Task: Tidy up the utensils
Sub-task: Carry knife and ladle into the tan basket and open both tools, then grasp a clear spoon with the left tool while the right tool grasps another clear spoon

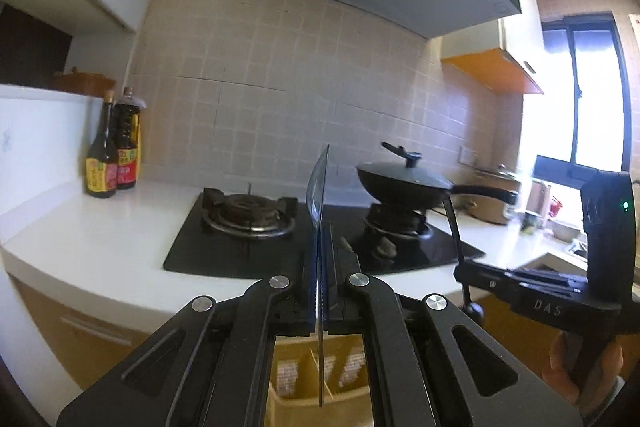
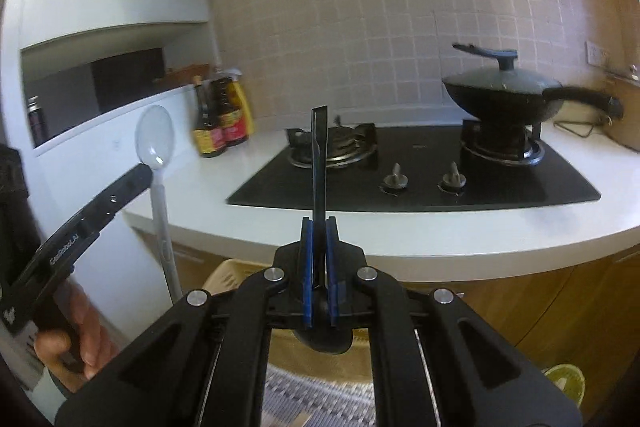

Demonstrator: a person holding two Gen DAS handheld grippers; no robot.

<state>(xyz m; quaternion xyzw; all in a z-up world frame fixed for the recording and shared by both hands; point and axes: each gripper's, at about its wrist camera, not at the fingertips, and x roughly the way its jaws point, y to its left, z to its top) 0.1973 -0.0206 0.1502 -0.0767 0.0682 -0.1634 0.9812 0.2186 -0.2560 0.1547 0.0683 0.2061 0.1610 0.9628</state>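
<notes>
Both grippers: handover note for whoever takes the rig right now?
Left gripper: shut on a clear plastic spoon, bowl up, handle hanging below the fingers.
Right gripper: shut on a black plastic spoon, handle up, bowl below the fingers.
Both are held in the air in front of the white countertop, by the black gas hob.
Done: both utensils picked up.
Left: put each in the beige divided organizer below.
</notes>
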